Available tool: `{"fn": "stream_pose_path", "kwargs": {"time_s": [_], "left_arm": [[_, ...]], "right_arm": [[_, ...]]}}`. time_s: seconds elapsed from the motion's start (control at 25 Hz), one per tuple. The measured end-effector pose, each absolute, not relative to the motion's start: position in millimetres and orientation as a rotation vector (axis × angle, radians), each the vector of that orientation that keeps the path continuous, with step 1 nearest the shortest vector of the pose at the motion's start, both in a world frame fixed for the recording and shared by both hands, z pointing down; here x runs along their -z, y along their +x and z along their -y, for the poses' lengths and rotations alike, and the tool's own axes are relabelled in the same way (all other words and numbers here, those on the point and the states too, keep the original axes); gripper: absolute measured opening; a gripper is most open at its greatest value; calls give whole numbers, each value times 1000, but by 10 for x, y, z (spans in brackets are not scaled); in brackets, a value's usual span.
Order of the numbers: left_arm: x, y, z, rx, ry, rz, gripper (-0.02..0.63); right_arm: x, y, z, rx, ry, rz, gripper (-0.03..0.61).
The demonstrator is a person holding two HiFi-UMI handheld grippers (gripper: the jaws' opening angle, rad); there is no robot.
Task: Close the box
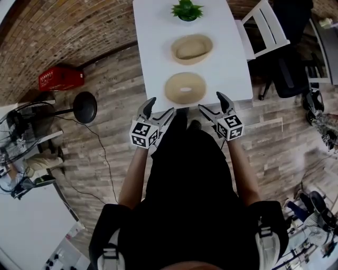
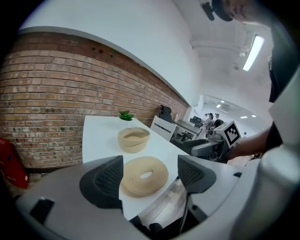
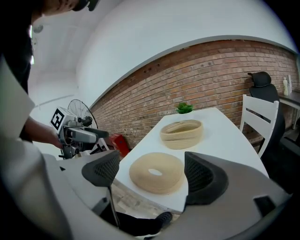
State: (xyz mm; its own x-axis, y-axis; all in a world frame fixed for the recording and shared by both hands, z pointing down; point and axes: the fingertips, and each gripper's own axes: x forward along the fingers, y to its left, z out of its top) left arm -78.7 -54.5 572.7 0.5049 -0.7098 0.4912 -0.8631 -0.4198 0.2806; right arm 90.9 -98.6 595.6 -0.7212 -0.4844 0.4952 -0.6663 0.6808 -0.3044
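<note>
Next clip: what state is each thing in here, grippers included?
Round woven tan basket box: open, upright, lid off.
Round woven tan lid: flat on the white table, near its front edge, apart from the box.
Small green potted plant: upright at the table's far end.
Left gripper: open, empty, short of the lid.
Right gripper: open, empty, short of the lid.

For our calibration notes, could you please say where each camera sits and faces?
Head view: on the head, looking steeply down at the table; torso, forearms, left hand-held gripper and right hand-held gripper show.
Left gripper view: on the left one, facing the woven lid past its open jaws.
Right gripper view: on the right one, likewise.
All share lid and basket.
</note>
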Motion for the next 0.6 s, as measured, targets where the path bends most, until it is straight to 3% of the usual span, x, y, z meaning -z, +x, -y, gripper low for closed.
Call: {"fn": "stream_pose_path", "kwargs": {"time_s": [0.6], "left_arm": [[-6607, -815, 997, -528, 2188, 1100, 360]], "right_arm": [[-6643, 701, 1317, -737, 912, 2389, 412]]}}
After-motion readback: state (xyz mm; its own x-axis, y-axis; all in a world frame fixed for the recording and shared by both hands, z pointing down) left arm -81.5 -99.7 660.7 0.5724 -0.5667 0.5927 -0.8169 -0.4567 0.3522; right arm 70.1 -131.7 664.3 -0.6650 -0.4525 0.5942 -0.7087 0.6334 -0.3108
